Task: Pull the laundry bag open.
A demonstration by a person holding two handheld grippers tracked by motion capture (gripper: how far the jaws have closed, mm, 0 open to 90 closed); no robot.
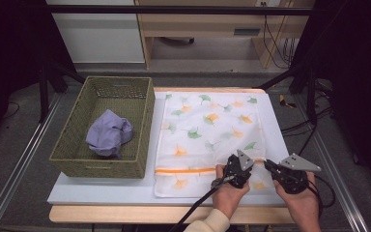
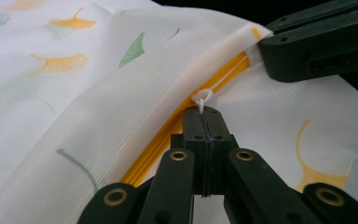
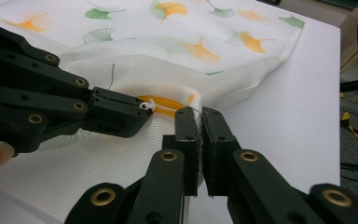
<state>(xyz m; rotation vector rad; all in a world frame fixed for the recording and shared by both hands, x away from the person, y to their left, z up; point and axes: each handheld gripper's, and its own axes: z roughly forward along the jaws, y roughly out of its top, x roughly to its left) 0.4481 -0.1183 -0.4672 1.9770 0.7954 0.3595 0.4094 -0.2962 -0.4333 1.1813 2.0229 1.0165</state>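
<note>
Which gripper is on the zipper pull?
The left gripper, shut on the white zipper pull; the right gripper pinches the mesh laundry bag at the zipper's end.

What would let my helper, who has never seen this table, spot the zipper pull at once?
Right of the wicker basket lies a white mesh bag printed with ginkgo leaves. Follow its orange zipper toward the right: the left gripper is shut on the small white zipper pull, the only white loop there.
</note>
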